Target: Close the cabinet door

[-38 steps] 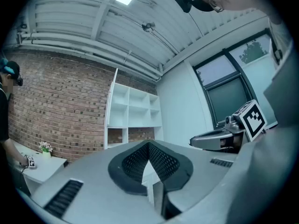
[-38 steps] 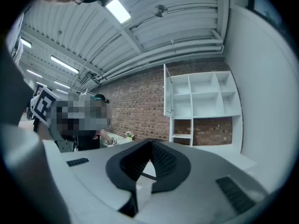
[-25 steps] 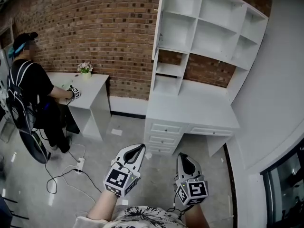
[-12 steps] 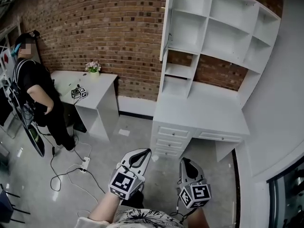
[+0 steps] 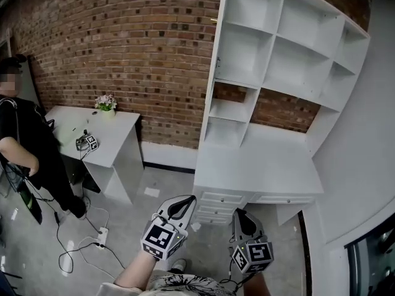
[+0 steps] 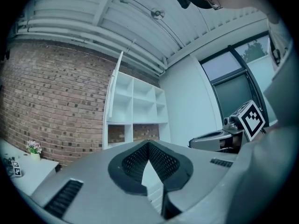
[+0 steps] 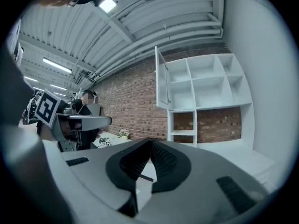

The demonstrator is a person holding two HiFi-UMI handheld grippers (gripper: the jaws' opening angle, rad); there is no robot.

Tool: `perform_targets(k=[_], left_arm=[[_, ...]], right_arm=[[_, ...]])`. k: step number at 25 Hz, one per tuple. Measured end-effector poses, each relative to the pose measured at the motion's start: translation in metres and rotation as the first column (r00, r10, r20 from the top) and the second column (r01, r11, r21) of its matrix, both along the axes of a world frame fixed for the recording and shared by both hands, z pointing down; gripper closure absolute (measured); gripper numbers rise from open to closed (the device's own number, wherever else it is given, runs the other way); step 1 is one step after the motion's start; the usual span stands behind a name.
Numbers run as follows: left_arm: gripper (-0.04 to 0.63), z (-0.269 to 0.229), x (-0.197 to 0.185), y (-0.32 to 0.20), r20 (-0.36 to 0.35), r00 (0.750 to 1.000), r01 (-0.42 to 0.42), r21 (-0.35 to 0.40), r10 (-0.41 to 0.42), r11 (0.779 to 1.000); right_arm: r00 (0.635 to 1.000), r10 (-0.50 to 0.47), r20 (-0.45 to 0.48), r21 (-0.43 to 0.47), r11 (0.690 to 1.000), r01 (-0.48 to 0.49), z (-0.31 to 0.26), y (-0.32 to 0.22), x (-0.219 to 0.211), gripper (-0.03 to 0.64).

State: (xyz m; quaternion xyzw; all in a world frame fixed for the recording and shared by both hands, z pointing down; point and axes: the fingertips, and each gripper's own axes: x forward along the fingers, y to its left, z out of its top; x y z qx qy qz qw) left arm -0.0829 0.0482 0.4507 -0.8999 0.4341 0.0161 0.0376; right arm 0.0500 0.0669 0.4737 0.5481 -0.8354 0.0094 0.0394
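The white shelf cabinet [image 5: 281,54] stands against the brick wall above a white desk. Its door [image 5: 217,39] hangs open at the cabinet's left edge and shows edge-on in the head view. The door [image 6: 113,85] is also in the left gripper view, and the door [image 7: 162,80] in the right gripper view. My left gripper [image 5: 187,200] and right gripper [image 5: 241,215] are low in the head view, side by side, well short of the cabinet. Both are shut with nothing between the jaws. Each points level toward the cabinet: left gripper [image 6: 149,142], right gripper [image 7: 150,140].
The white desk [image 5: 259,165] has drawers [image 5: 219,205] below it. At the left stands a small white table [image 5: 114,131] with a flower pot [image 5: 106,102] and a marker cube [image 5: 86,142]. A person [image 5: 21,147] stands beside it. Cables and a power strip [image 5: 99,235] lie on the floor.
Both grippers and the view have come closer to the cabinet, which now looks larger. The person at the left has stepped away from the small table, leaving the marker cube on it.
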Motion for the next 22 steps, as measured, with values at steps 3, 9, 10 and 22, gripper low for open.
perform_targets(k=[3,9,10,22], left_arm=[[0.584,-0.01,-0.014,-0.052,-0.008,1.0,-0.014,0.017,0.014,1.0],[0.584,-0.029,-0.044,-0.143,-0.011,1.0,-0.004,0.05,0.005,0.999],[0.584,-0.033,-0.047,-0.156,-0.016,1.0,-0.001,0.053,0.001,0.999],[0.586,-0.095,-0.046,-0.267,-0.084,0.996,0.033,0.18,-0.018,0.983]], right_arm=[[1.0,0.016,-0.017,0.018,1.0,-0.015,-0.008,-0.052,-0.011,0.615],[0.998,0.059,-0.022,0.047,0.997,-0.058,-0.017,-0.138,-0.021,0.614],[0.998,0.065,-0.02,0.049,0.997,-0.064,-0.018,-0.149,-0.021,0.614],[0.998,0.032,-0.046,0.099,0.995,-0.027,-0.04,-0.257,-0.008,0.614]])
